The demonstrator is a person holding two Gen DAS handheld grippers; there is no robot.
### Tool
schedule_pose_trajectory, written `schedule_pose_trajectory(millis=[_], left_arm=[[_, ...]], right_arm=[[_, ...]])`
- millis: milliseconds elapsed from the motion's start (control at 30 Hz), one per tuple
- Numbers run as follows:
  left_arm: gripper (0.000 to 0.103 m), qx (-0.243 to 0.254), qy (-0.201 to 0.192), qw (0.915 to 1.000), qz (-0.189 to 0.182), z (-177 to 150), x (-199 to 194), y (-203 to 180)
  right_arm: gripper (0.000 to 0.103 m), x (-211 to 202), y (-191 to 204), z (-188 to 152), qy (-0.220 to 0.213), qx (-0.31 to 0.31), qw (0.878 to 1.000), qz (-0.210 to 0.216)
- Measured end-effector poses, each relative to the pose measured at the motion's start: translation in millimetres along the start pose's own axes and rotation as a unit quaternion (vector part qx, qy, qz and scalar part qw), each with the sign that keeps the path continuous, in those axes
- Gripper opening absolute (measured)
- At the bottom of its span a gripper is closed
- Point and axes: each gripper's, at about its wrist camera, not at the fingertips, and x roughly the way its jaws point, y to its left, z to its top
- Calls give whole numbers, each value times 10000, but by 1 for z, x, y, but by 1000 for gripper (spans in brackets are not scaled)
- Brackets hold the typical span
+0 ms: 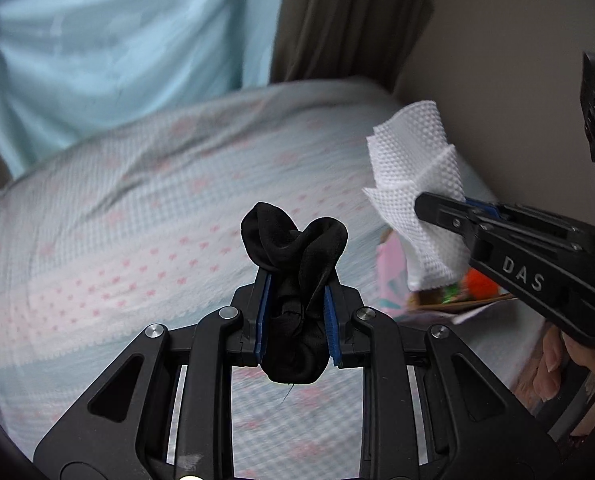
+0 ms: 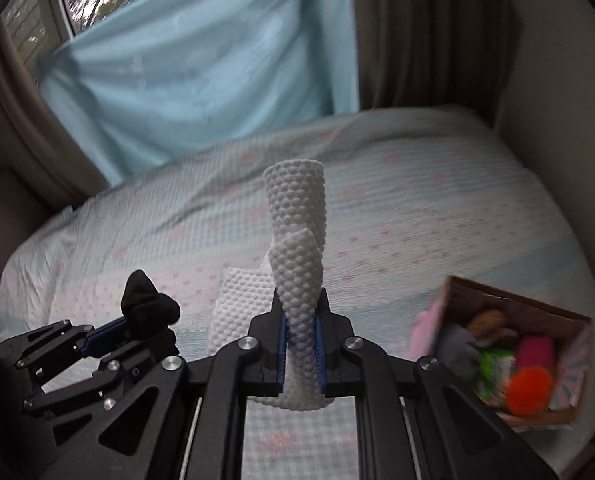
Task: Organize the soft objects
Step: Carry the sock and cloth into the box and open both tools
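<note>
The left gripper [image 1: 297, 280] is clamped on a black sock [image 1: 295, 248], which is bunched between the blue pads; the fabric protrudes beyond the fingertips in two rounded lobes and also hangs behind the pads. In the right wrist view the same gripper [image 2: 131, 326] appears at lower left with the sock [image 2: 147, 304] projecting from its tip. The right gripper [image 2: 301, 312] is pinched on a white embossed cloth [image 2: 297, 232], which stands upright from the pads as a loose roll, with a further flap hanging down to the left of the fingers. In the left wrist view this gripper [image 1: 453, 212] enters from the right, and the cloth [image 1: 417, 184] fans out past its tip. Both items are held clear of the bed [image 2: 417, 208], which is covered by a pale sheet with small pink motifs. A cardboard box [image 2: 569, 360] rests on the bed at lower right of the right wrist view; it contains several coloured soft items, including an orange one [image 2: 531, 390], blurred. Behind the bed hang a light blue curtain [image 2: 201, 72] and a brown curtain [image 2: 429, 32]. Part of a hand [image 1: 549, 364] is visible under the right gripper.
</note>
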Motion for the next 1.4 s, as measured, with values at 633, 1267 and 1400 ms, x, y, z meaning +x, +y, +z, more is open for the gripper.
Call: schedule_pose_trajectory(millis=[633,1267,1400], left_arm=[[20,966,98,9921,-799,41,13,-203],[20,894,1827,9788,-245,18,212,-280],[20,927,2125,9726,-171,7,238,-284]], right_arm=[[11,-126,-161,-24,-174,1190,9871,-1055],[11,-17,-326,-75,1424,1870,9695,-694],[11,10,-338,-79,1721,1967,9639,-510]])
